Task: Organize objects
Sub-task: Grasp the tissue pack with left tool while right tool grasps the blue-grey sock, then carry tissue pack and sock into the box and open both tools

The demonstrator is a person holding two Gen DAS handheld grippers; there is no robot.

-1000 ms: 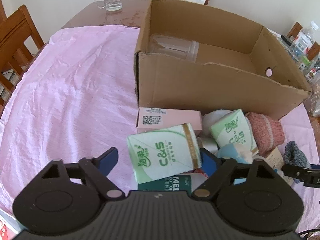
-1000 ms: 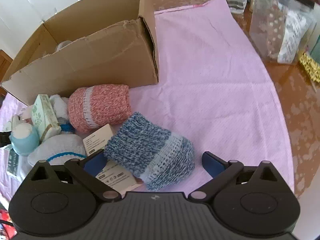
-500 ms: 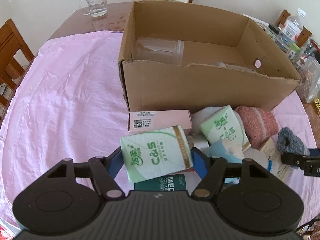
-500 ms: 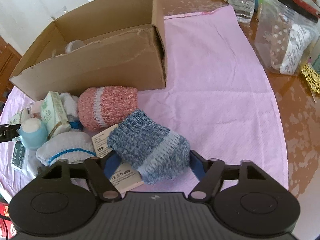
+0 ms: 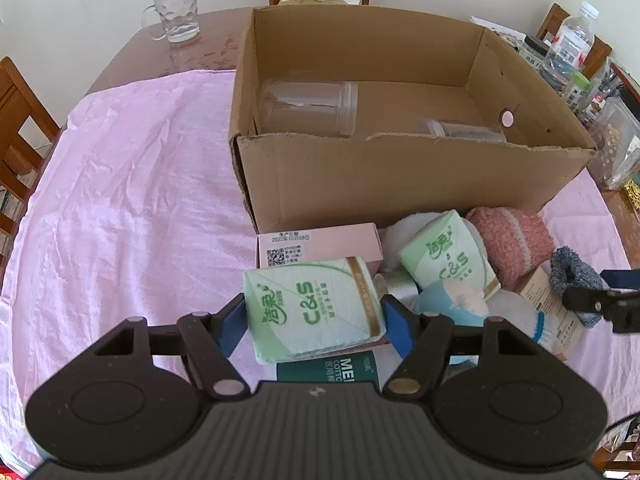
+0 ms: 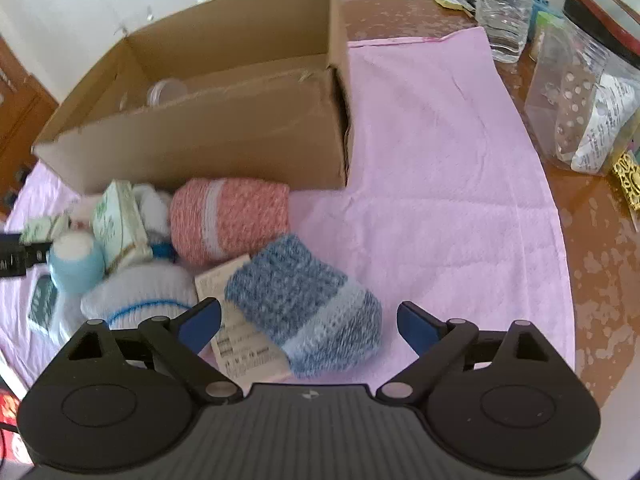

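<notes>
My left gripper (image 5: 316, 322) is shut on a green tissue pack (image 5: 312, 314) and holds it over the pile in front of the cardboard box (image 5: 400, 172). The box holds two clear jars (image 5: 308, 108). My right gripper (image 6: 308, 322) is open, its blue pads either side of a blue knitted sock (image 6: 304, 304) that lies on the pink cloth (image 6: 440, 184). The pile also has a second tissue pack (image 5: 448, 256), a pink knitted sock (image 6: 228, 216), a pink carton (image 5: 316, 244), a white sock (image 6: 140, 296) and a light blue jar (image 6: 76, 260).
A glass mug (image 5: 174, 14) stands at the far left corner of the table. Bottles and clear plastic containers (image 6: 580, 100) crowd the table's right edge. Wooden chairs (image 5: 16, 120) stand around the table. A paper tag (image 6: 236, 332) lies under the blue sock.
My left gripper closed on the green tissue pack and lifted it. My right gripper narrowed around the blue sock half a second ago, then opened wider again.
</notes>
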